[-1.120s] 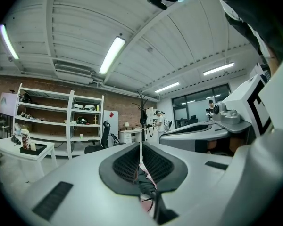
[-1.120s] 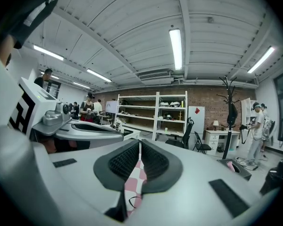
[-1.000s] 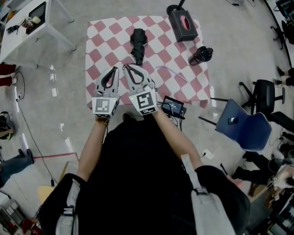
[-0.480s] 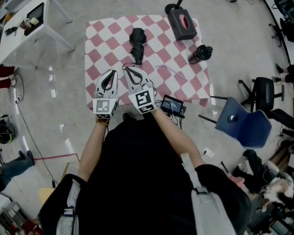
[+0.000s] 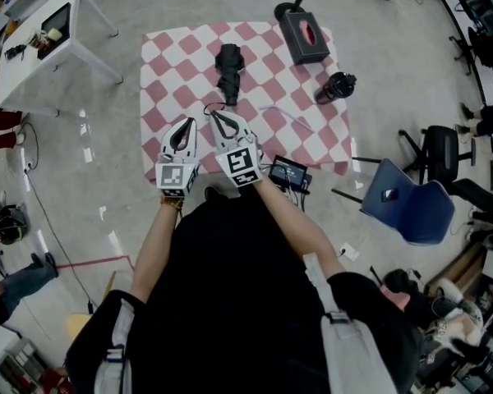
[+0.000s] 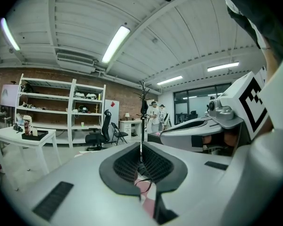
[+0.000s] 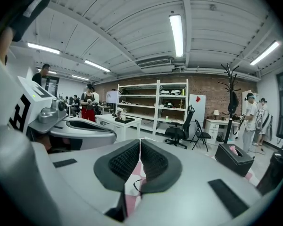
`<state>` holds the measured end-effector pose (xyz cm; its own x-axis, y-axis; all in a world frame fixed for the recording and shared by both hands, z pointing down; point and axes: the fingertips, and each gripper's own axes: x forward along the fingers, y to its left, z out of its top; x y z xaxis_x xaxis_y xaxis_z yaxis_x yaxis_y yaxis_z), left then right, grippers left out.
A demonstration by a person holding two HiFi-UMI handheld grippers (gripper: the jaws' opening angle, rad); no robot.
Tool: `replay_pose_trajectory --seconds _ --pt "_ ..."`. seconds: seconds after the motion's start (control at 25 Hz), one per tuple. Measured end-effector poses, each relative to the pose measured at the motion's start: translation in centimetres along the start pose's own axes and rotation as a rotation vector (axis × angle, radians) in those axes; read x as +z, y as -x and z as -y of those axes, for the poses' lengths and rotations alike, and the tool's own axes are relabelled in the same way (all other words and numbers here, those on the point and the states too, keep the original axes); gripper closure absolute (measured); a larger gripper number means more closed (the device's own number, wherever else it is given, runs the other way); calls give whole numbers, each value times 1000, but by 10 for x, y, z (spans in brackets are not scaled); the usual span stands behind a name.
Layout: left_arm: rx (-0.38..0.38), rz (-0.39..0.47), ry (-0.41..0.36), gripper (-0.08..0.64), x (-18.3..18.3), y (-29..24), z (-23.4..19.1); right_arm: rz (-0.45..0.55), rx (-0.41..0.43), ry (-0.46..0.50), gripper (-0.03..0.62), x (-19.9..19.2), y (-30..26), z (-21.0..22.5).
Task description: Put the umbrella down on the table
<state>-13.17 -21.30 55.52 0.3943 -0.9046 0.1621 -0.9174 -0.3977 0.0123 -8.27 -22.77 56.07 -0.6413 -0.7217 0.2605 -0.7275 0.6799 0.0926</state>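
Observation:
A folded black umbrella (image 5: 228, 72) lies on the pink-and-white checked table (image 5: 168, 97), towards its far side, with a thin strap (image 5: 210, 107) trailing towards me. Both grippers hover side by side over the near edge, apart from the umbrella. My left gripper (image 5: 184, 122) is shut and empty; in the left gripper view its pads (image 6: 132, 164) meet. My right gripper (image 5: 214, 113) is shut too, its tip close to the strap; its pads (image 7: 152, 161) are pressed together in the right gripper view. A thin black cord shows below each pair of jaws.
A black tissue box (image 5: 304, 39) (image 7: 233, 158) and a dark bottle (image 5: 337, 89) stand on the table's right side. A small screen device (image 5: 287, 172) sits at the near right corner. A blue chair (image 5: 411, 208) stands to the right and a white side table (image 5: 53, 31) to the left.
Both grippers have sunk a little over the near edge of the table. The umbrella has stayed where it lies.

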Motion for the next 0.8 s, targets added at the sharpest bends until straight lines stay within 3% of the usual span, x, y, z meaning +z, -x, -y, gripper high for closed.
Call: replay_pose_trajectory --seconds 0.8 --pt "-26 -15 2 545 -3 -11 4 -11 13 -3 575 -4 -3 3"
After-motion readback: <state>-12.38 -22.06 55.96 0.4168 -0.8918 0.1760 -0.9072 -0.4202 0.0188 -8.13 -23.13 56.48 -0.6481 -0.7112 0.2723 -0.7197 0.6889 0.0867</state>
